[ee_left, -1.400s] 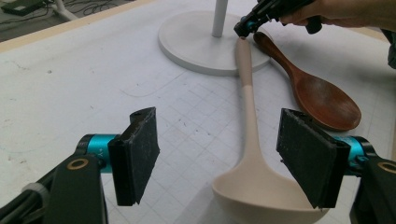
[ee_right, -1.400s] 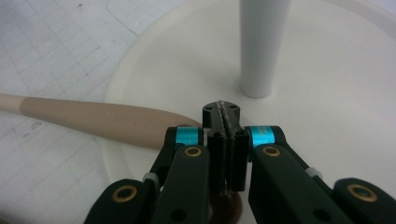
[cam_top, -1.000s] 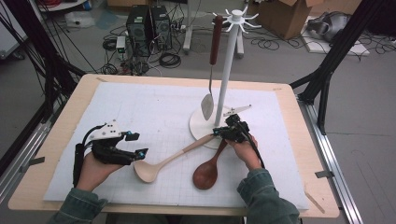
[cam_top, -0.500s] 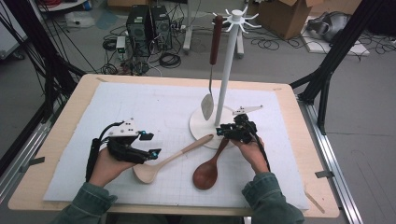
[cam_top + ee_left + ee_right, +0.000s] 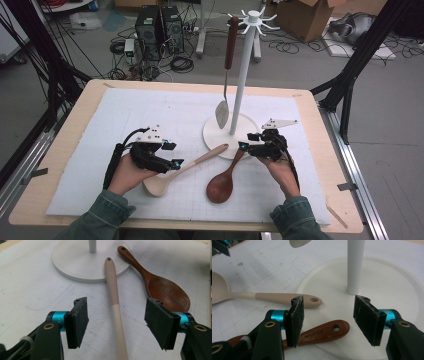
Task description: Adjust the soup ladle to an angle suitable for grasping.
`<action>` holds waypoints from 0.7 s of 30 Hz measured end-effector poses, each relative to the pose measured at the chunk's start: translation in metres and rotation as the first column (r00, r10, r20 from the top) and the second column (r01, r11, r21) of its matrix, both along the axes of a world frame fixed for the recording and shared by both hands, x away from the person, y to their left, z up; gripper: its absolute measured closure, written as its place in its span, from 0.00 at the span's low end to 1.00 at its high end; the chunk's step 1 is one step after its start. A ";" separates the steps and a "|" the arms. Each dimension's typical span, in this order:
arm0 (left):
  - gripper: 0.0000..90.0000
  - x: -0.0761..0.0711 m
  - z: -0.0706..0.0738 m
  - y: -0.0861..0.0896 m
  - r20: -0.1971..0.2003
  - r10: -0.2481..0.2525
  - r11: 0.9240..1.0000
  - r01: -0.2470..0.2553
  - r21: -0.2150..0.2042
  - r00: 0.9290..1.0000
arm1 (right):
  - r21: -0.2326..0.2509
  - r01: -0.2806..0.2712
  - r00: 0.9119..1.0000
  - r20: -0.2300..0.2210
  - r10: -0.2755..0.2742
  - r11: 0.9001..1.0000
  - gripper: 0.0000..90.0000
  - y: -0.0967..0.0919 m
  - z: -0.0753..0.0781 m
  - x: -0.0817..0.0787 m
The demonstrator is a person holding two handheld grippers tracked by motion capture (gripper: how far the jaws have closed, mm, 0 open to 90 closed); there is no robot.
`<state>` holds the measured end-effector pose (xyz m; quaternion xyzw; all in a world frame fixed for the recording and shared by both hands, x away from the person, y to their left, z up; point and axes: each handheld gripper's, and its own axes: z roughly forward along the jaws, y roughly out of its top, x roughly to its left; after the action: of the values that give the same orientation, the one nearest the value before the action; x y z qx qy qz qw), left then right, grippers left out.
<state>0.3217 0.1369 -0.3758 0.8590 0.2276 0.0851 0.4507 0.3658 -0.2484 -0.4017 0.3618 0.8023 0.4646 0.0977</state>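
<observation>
A pale wooden spoon point(image 5: 185, 167) lies on the white mat, its handle tip resting on the round base point(image 5: 215, 137) of a white stand point(image 5: 243, 75). My left gripper point(image 5: 174, 154) is open, and its jaws straddle that handle point(image 5: 113, 290) without touching it. A dark brown spoon point(image 5: 225, 180) lies beside it, handle end on the base rim. My right gripper point(image 5: 247, 141) is open just above that handle end point(image 5: 322, 332); its jaws have just been opening and nothing is between them. A spatula point(image 5: 227, 65) with a brown handle hangs from the stand.
The gridded white mat point(image 5: 125, 115) covers most of the wooden table point(image 5: 90, 90). The stand's pole point(image 5: 355, 265) rises close ahead of the right gripper. Black frame poles point(image 5: 350, 75) flank the table; computer cases point(image 5: 160, 22) and cables sit on the floor behind.
My left hand has moved right, bringing its jaws around the pale spoon's handle. My right gripper's jaws have opened at the brown spoon's handle end, and the hand has risen slightly.
</observation>
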 end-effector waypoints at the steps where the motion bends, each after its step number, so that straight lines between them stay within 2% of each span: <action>1: 0.40 0.001 0.000 -0.001 -0.008 -0.003 1.000 0.003 0.001 1.000 | -0.001 -0.003 1.000 0.001 0.003 1.000 0.46 0.000 0.001 -0.002; 10: 0.42 0.007 -0.007 -0.012 -0.022 -0.018 0.999 0.019 0.029 1.000 | -0.011 -0.013 1.000 0.023 0.013 1.000 0.45 -0.001 0.003 -0.010; 21: 0.45 0.014 -0.017 -0.032 -0.051 -0.050 0.995 0.054 0.089 0.997 | -0.003 0.008 1.000 0.030 -0.008 1.000 0.43 -0.010 0.000 -0.017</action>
<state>0.3354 0.1053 -0.3927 0.8860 0.2119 0.0625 0.4077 0.3493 -0.2581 -0.4021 0.3578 0.7999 0.4686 0.1120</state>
